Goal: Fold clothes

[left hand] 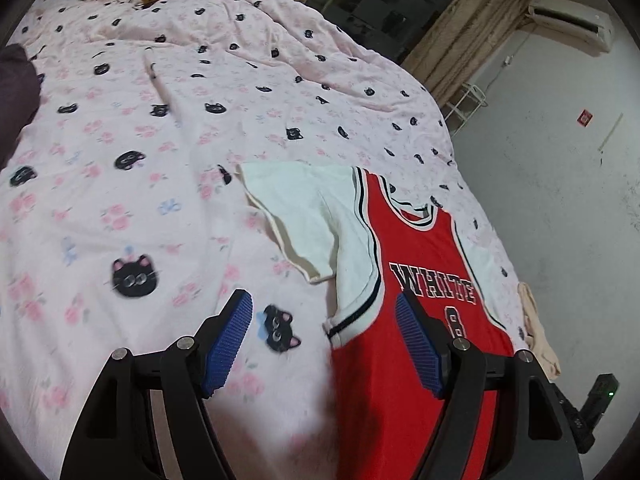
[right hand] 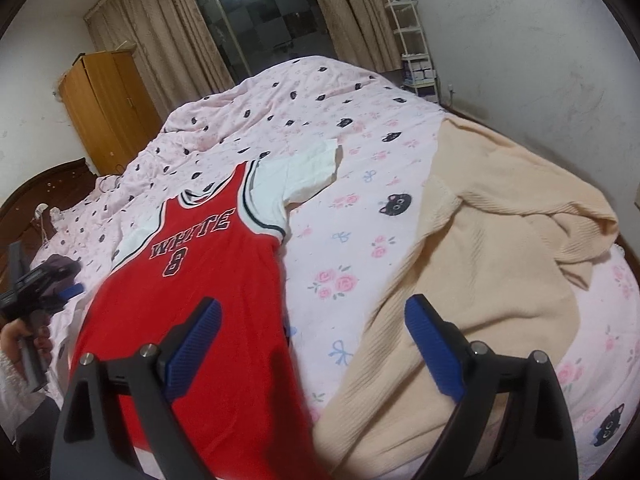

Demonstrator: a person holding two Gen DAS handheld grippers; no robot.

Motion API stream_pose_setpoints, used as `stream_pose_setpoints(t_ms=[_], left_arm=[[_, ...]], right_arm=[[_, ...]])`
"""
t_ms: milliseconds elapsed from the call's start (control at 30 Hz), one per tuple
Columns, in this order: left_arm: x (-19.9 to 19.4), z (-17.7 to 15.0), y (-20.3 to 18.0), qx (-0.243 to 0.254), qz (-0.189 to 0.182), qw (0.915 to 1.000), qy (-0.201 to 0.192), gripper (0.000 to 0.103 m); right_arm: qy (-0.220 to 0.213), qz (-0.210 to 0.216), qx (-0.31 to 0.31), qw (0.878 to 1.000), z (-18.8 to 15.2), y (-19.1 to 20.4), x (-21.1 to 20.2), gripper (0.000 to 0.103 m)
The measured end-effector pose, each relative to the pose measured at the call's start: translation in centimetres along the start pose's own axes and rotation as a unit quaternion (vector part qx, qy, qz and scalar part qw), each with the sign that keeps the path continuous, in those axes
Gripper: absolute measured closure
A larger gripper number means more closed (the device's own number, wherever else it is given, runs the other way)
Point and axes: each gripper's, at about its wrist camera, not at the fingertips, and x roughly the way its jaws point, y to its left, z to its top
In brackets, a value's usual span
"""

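Left wrist view has the red jersey (left hand: 420, 280) lying flat on the bed (left hand: 160, 128) in the lower right of the frame, front side up with the lettering showing, its white sleeve (left hand: 304, 216) spread out toward the centre. So it looks laid out and smoothed but not folded at all yet: no sleeve tucked in, no body fold done. The left hand-held gripper (left hand: 324, 344) sits at the bottom centre with its blue pads well apart and nothing between them, just bedsheet and the jersey's edge underneath. In the right wrist view the right hand-held gripper (right hand: 314, 346) is spread very wide at the bottom of the frame, also empty, hanging above the gap between the jersey (right hand: 192, 300) and a cream knitted sweater (right hand: 492, 248) that lies crumpled on the right side. That one hasn't been touched, I'd guess, so pretty much all the folding is still ahead. Count: two garments on the bed, one jersey and one sweater, plus two grippers, both holding nothing. At the far left edge a hand (right hand: 24, 344) grips the other tool's handle.
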Motion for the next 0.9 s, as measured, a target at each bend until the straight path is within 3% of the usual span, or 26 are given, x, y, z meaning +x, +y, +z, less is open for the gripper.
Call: stream_pose_setpoints(t_ms=[200, 367, 667, 733, 900], left_arm=[[3.8, 0.5, -0.4, 0.018, 0.008, 0.9998, 0.008, 0.036], [5.4, 1.0, -0.2, 0.003, 0.004, 0.9999, 0.011, 0.044], [7.5, 1.6, 1.6, -0.051, 0.006, 0.9982, 0.029, 0.072], [7.2, 1.6, 1.7, -0.058, 0.009, 0.9979, 0.028, 0.092], [6.5, 1.8, 2.1, -0.067, 0.012, 0.9974, 0.021, 0.097]], right_arm=[[0.000, 0.028, -0.003, 1.000, 0.0, 0.3, 0.2, 0.009], [-0.007, 0.065, 0.001, 0.998, 0.1, 0.3, 0.0, 0.009], [0.014, 0.082, -0.008, 0.997, 0.0, 0.8, 0.9, 0.009], [0.018, 0.082, -0.011, 0.996, -0.1, 1.0, 1.2, 0.009], [0.025, 0.081, -0.017, 0.996, -0.2, 1.3, 1.5, 0.009]])
